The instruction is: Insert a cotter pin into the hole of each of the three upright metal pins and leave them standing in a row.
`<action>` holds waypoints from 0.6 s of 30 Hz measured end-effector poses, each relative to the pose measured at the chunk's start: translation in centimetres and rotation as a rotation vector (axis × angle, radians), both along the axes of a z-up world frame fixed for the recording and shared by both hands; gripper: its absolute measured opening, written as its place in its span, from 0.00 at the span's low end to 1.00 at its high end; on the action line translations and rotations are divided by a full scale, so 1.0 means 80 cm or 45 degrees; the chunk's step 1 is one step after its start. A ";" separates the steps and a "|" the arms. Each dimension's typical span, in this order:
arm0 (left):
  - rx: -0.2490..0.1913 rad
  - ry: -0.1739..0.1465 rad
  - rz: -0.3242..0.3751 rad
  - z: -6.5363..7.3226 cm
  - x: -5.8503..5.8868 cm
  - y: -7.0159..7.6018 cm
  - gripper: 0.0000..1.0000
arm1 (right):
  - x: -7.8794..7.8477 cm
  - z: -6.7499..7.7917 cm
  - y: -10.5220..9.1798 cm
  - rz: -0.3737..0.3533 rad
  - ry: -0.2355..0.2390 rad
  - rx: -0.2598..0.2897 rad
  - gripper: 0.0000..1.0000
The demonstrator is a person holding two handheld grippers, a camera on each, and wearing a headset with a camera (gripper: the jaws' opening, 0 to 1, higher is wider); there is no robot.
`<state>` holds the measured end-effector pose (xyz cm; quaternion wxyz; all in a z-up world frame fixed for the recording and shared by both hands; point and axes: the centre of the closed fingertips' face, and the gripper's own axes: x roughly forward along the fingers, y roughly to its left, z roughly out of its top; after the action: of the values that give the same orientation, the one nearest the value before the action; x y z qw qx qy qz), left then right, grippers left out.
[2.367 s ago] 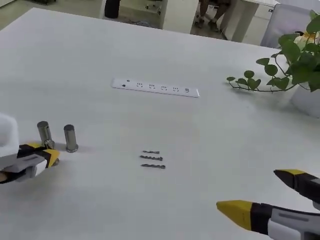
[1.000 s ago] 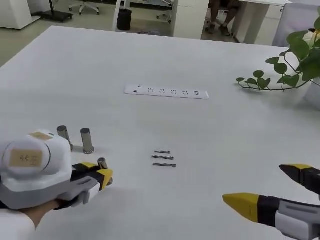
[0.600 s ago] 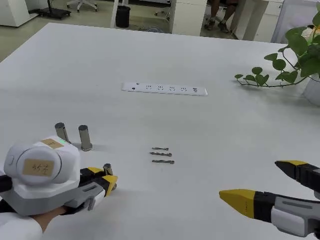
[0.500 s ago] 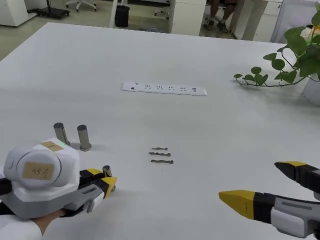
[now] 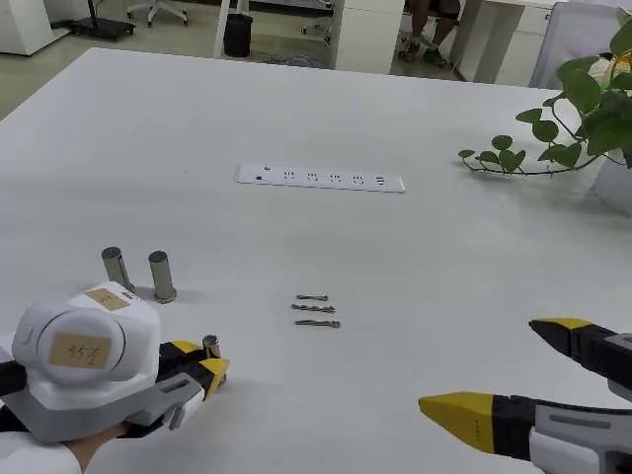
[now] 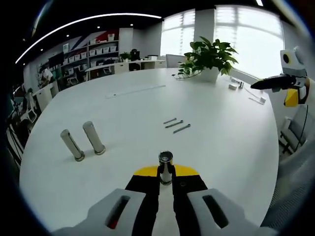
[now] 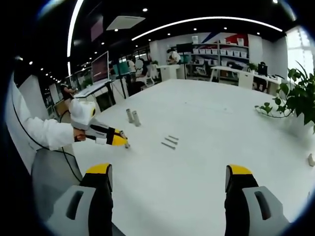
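Two metal pins (image 5: 116, 269) (image 5: 162, 276) stand upright side by side at the table's left. A third metal pin (image 5: 210, 347) is upright between the yellow tips of my left gripper (image 5: 209, 363), which is shut on it, nearer to me than the other two. In the left gripper view this pin (image 6: 166, 164) shows its round top just past the jaws. Three small cotter pins (image 5: 316, 309) lie in a stack mid-table. My right gripper (image 5: 513, 380) is open and holds nothing, low at the right, well apart from the cotter pins (image 7: 170, 141).
A white power strip (image 5: 320, 179) lies across the far middle of the table. A potted green plant (image 5: 583, 109) stands at the far right corner. Bare white tabletop (image 5: 415, 267) surrounds the cotter pins. Chairs and desks stand beyond the far edge.
My left gripper has taken one pin from beside the other two and carried it toward me and to the right. The right gripper has stayed open and nearly still.
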<state>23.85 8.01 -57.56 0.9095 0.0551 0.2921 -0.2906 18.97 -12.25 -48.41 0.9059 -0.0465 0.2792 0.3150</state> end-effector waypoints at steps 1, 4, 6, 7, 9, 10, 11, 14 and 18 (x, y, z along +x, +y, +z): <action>-0.004 0.002 0.002 0.000 0.000 0.000 0.05 | 0.000 0.000 0.001 0.003 -0.001 -0.001 0.94; -0.004 0.003 0.004 -0.001 0.001 0.002 0.05 | 0.001 0.001 0.004 0.022 -0.005 -0.013 0.95; -0.008 0.006 0.009 -0.002 0.001 0.002 0.06 | 0.001 0.001 0.006 0.035 -0.008 -0.020 0.96; -0.010 0.008 0.011 -0.002 0.001 0.002 0.06 | 0.000 0.002 0.008 0.045 -0.014 -0.021 0.97; -0.011 0.006 0.013 -0.003 0.001 0.003 0.06 | 0.000 0.002 0.011 0.055 -0.013 -0.026 0.98; -0.012 0.003 0.014 -0.003 0.002 0.003 0.06 | 0.000 0.002 0.011 0.057 -0.012 -0.026 0.98; -0.013 0.002 0.015 -0.003 0.002 0.003 0.06 | 0.000 0.002 0.012 0.057 -0.009 -0.028 0.98; -0.008 0.003 0.014 -0.005 0.002 0.003 0.06 | -0.001 0.001 0.013 0.061 -0.005 -0.032 0.98; -0.015 0.010 0.014 -0.007 0.000 0.003 0.06 | -0.002 0.003 0.018 0.078 -0.014 -0.013 0.98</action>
<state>23.87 8.25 -58.14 0.9102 0.0471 0.2944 -0.2875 18.83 -10.81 -48.19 0.8971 -0.0611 0.2743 0.3409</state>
